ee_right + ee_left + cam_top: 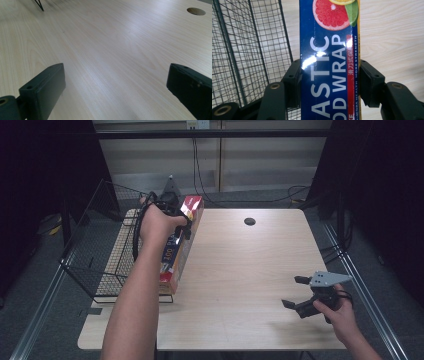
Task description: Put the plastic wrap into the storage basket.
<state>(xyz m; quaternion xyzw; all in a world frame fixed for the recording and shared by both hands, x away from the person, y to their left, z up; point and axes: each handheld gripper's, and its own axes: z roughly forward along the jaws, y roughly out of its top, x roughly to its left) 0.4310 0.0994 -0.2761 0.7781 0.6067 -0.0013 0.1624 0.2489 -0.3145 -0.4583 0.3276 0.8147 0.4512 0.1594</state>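
1. My left gripper (329, 80) clamps the plastic wrap box (329, 62) across its narrow width, held beside the wire basket (95, 250)
2. My right gripper (298, 292) hangs wide open over the table (240, 270), gripping nothing

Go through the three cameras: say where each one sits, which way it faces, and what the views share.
High view: above the person's side, facing forward and down on the table; forearms, left gripper, right gripper.
Left gripper view: along its jaws, clamped on the plastic wrap box, beside the wire basket.
Right gripper view: along open jaws, low across bare tabletop.
Shared: box, basket, table hole.
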